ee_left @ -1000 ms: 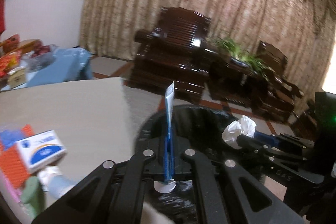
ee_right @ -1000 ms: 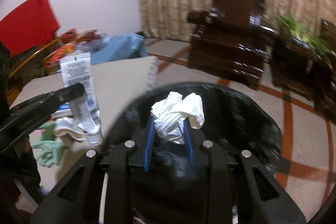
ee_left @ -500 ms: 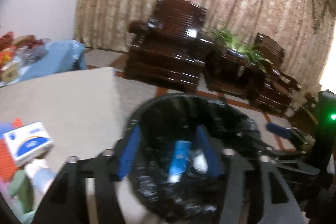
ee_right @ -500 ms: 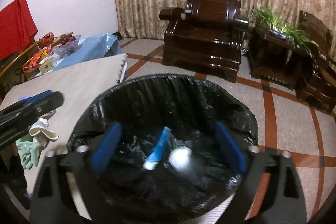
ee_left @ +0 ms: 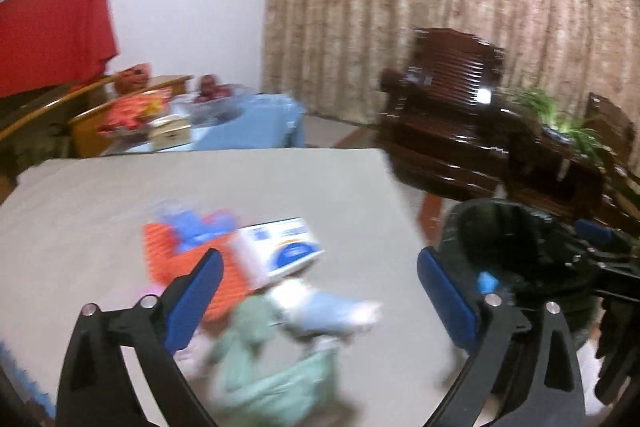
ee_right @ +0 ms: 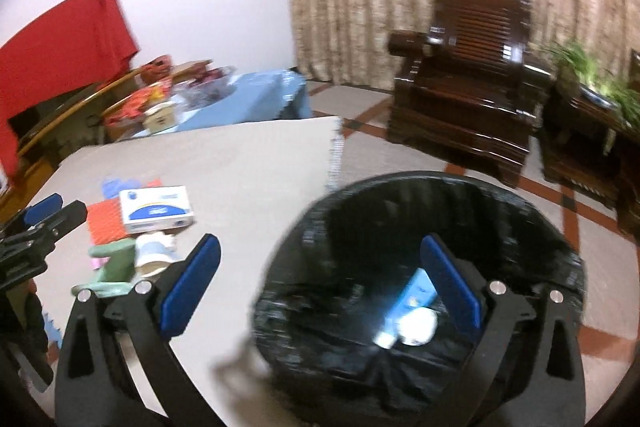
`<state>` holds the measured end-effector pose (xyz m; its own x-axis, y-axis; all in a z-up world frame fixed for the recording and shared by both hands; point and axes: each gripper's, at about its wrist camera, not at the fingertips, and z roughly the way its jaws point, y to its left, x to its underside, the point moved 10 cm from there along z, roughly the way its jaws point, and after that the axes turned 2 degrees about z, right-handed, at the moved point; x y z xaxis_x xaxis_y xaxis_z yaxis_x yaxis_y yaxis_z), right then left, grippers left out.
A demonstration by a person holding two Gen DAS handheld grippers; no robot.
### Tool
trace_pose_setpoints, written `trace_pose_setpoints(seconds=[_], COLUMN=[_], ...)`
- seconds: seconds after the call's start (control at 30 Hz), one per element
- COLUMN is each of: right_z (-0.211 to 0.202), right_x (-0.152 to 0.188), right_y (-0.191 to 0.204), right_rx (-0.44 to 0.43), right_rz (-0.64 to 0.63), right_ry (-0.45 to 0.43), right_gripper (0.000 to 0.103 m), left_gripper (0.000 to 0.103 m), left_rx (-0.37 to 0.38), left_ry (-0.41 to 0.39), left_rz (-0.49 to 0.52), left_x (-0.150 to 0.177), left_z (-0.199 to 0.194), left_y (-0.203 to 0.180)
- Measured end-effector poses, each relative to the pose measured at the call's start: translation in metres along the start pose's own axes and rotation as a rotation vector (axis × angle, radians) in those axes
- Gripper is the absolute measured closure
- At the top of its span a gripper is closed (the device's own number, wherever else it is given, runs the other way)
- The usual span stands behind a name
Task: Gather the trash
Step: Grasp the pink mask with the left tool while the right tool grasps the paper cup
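- The left tool (ee_left: 318, 285) was released, its blue pads (ee_left: 196, 297) spread wide with nothing between them, and it hung over the table (ee_left: 100, 211).
- Beneath and ahead of it lay a blurred heap of trash: a pale green glove (ee_left: 260, 359), a light blue and white crumpled piece (ee_left: 332, 311), a white and blue box (ee_left: 280, 251) and an orange ridged mat (ee_left: 168, 251) under the box.
- The right tool (ee_right: 320, 281) was also released and empty, one pad (ee_right: 450, 287) over the bin's mouth, the other over the table edge.
- The bin (ee_right: 520, 223), lined with a black bag, stood just beside the table's right edge.
- Inside it lay a blue tube (ee_right: 414, 293) and, touching it, a white wad (ee_right: 418, 325).
- In the right view the left tool showed at the far left, near the box and glove.
- In the left view the right tool's dark frame crossed the bin's far rim and hid part of it.
- Beyond the table were a dark wooden armchair (ee_right: 472, 91), a plant (ee_right: 592, 75) on a side table, a beige curtain (ee_left: 440, 7), a red cloth (ee_left: 52, 35) and a blue-covered surface (ee_left: 256, 123) with clutter.
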<state>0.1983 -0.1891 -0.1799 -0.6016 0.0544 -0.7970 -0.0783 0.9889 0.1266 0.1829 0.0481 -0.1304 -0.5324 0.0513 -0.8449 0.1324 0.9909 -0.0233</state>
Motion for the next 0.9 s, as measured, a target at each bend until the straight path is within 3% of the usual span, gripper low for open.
trace_pose_setpoints(seconds=[0.3, 0.47, 0.7, 0.77, 0.83, 0.9], right_z=[0.027, 0.05, 0.086, 0.093, 0.101, 0.107], right_x=[0.002, 0.011, 0.038, 0.045, 0.05, 0.053], right_y=[0.096, 0.141, 0.164, 0.167, 0.167, 0.168], right_rx=[-0.158, -0.222, -0.244, -0.243, -0.252, -0.252], right_rz=[-0.139, -0.226, -0.277, -0.279, -0.272, -0.271], right_ry=[0.047, 0.086, 0.16, 0.179, 0.206, 0.223], right_gripper=[0.006, 0.006, 0.006, 0.011, 0.024, 0.025], left_gripper=[0.006, 0.006, 0.006, 0.006, 0.006, 0.007], left_rx=[-0.164, -0.207, -0.231, -0.232, -0.234, -0.23], left_ry=[0.039, 0.058, 0.091, 0.103, 0.113, 0.127], left_rz=[-0.064, -0.08, -0.082, -0.087, -0.087, -0.089], left_x=[0.037, 0.046, 0.061, 0.064, 0.068, 0.072], left_z=[-0.016, -0.016, -0.01, -0.004, 0.002, 0.011], left_y=[0.082, 0.106, 0.124, 0.127, 0.13, 0.132])
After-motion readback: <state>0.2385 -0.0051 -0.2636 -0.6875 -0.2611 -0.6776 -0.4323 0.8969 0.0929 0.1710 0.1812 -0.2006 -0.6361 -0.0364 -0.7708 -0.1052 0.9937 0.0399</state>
